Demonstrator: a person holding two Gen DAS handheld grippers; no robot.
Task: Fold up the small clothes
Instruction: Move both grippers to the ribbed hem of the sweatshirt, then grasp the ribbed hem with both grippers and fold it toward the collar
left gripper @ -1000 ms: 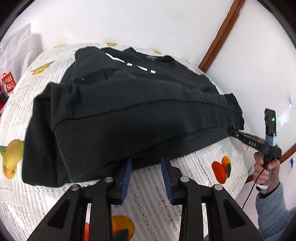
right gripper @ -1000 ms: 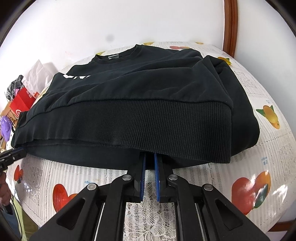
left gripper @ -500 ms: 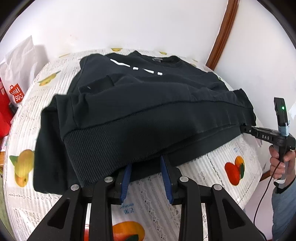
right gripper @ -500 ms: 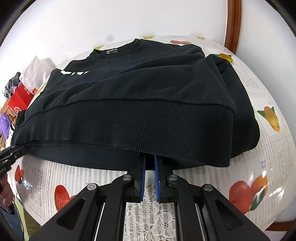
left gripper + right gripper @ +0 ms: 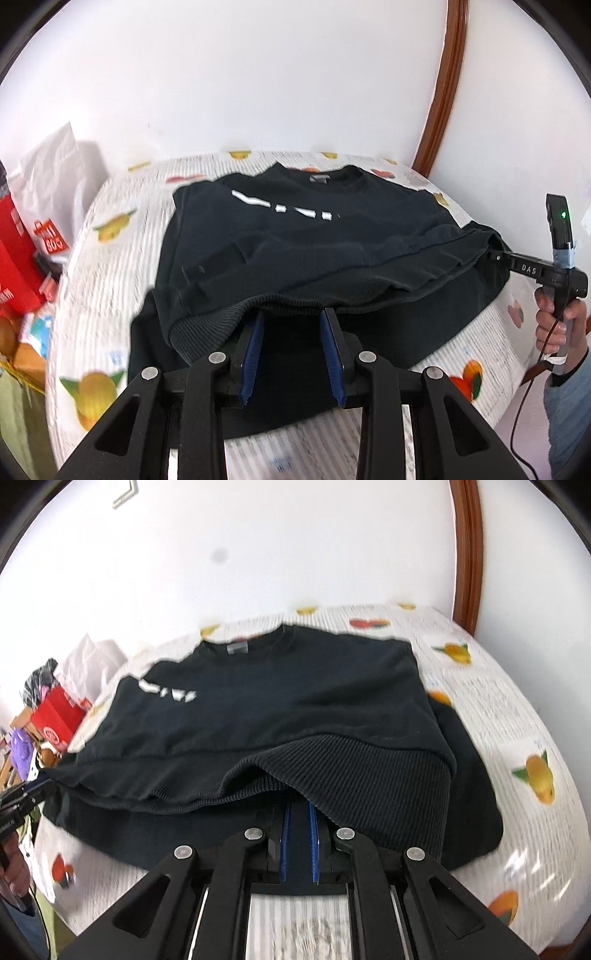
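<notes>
black sweatshirt (image 5: 332, 240) on the fruit-print worktop (image 5: 110, 266), sleeves seemingly tucked in, ribbed hem (image 5: 369, 775) raised at both corners. right gripper (image 5: 297, 843) clenched on hem; left gripper (image 5: 291, 347) fingers spread, hem draped over tips. bottom-up fold just beginning, unfinished.

Black sweatshirt (image 5: 295, 251) with white chest marks lies on a white tablecloth (image 5: 99, 295) printed with orange and yellow fruit; beside the tablecloth, a red bag (image 5: 14, 258).
</notes>
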